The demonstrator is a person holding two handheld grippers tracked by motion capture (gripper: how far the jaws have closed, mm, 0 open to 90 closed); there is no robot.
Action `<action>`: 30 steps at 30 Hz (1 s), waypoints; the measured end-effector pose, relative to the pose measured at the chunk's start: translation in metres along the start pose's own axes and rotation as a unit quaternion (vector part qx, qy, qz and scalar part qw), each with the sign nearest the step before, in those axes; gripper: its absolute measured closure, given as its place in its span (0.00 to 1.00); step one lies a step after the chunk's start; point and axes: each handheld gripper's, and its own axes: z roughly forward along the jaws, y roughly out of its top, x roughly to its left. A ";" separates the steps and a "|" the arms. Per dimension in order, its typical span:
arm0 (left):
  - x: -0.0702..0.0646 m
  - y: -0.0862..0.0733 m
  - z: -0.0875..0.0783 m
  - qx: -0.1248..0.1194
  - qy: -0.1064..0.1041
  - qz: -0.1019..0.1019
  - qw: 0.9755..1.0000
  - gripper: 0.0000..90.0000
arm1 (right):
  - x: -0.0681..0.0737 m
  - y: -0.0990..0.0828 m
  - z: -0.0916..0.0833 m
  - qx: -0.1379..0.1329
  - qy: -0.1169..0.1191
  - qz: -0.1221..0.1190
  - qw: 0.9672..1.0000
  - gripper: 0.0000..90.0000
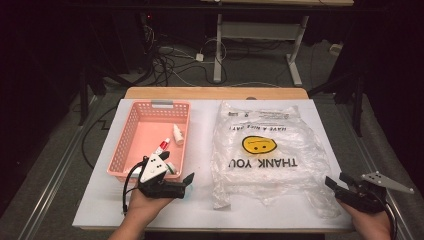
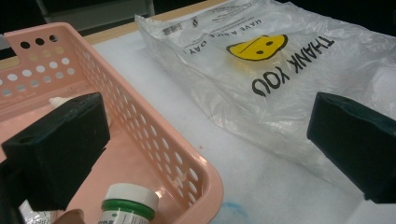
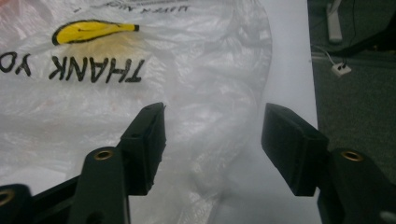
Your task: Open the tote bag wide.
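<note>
At the table's left, the pink basket (image 1: 131, 131) holds a small white bottle (image 1: 178, 134), a red-capped tube (image 1: 162, 146) and a green-and-white-capped bottle (image 2: 129, 201). The left gripper (image 1: 187, 181) hovers at the basket's near corner, jaws wide apart and empty. To the right lies the flat "THANK YOU" plastic bag (image 1: 267, 160). The right gripper (image 1: 334, 184), likewise spread and empty, sits at the bag's near right corner, likely the nearer hand to lift it.

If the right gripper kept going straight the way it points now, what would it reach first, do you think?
Most likely the clear plastic bag: the right gripper is open, and crumpled film lies just ahead between its fingers. Depth is hard to judge.
</note>
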 end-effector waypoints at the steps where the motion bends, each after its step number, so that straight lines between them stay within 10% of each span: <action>1: 0.000 0.000 0.000 0.000 0.000 0.001 1.000 0.00 | -0.001 -0.001 0.002 0.006 -0.001 0.001 1.000 0.48; 14: 0.002 -0.001 0.000 0.000 0.006 0.001 1.000 0.00 | -0.007 -0.009 0.015 0.057 0.000 0.012 0.998 0.74; 22: 0.002 -0.001 0.001 0.001 0.004 0.000 1.000 0.00 | -0.003 -0.010 0.015 0.065 0.010 -0.009 0.998 0.98; 30: 0.003 0.000 -0.001 -0.003 0.010 -0.003 1.000 0.00 | 0.021 -0.013 0.014 0.077 0.034 -0.048 0.995 1.00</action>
